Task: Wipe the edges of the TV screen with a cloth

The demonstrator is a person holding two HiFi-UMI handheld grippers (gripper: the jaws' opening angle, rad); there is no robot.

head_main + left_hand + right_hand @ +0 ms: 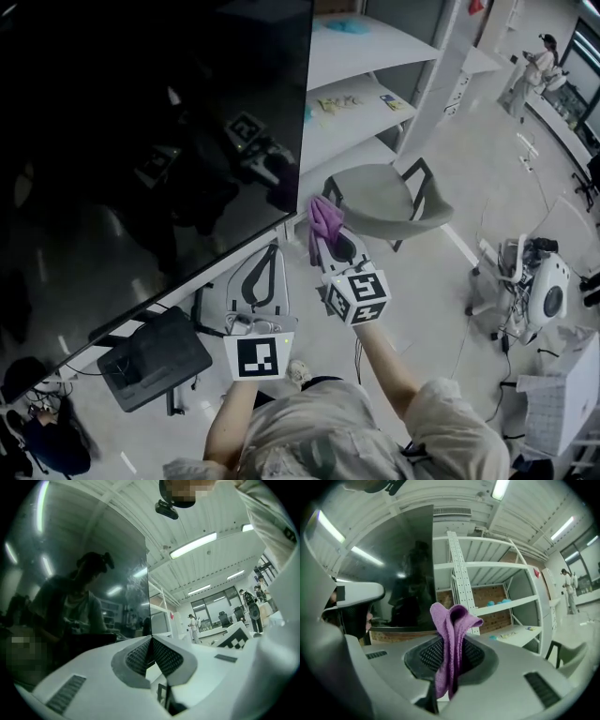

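Note:
The TV screen [141, 141] is a large dark panel filling the upper left of the head view; it also shows as a dark glossy pane, the TV screen [79, 573], in the left gripper view and at the left, the TV screen [401, 569], in the right gripper view. My right gripper [323, 230] is shut on a purple cloth [324, 220], held just off the screen's lower right corner. The cloth [451, 641] sticks up between the right gripper [451, 654] jaws. My left gripper [265, 265] sits below the screen's bottom edge, and in its own view the left gripper [150, 654] is shut on nothing.
A grey chair [384, 199] stands just beyond the cloth. White shelves [361, 84] run beside the screen's right edge. A dark box [155, 361] lies on the floor at lower left, and a white machine [534, 286] stands at the right. A person [525, 75] stands far off.

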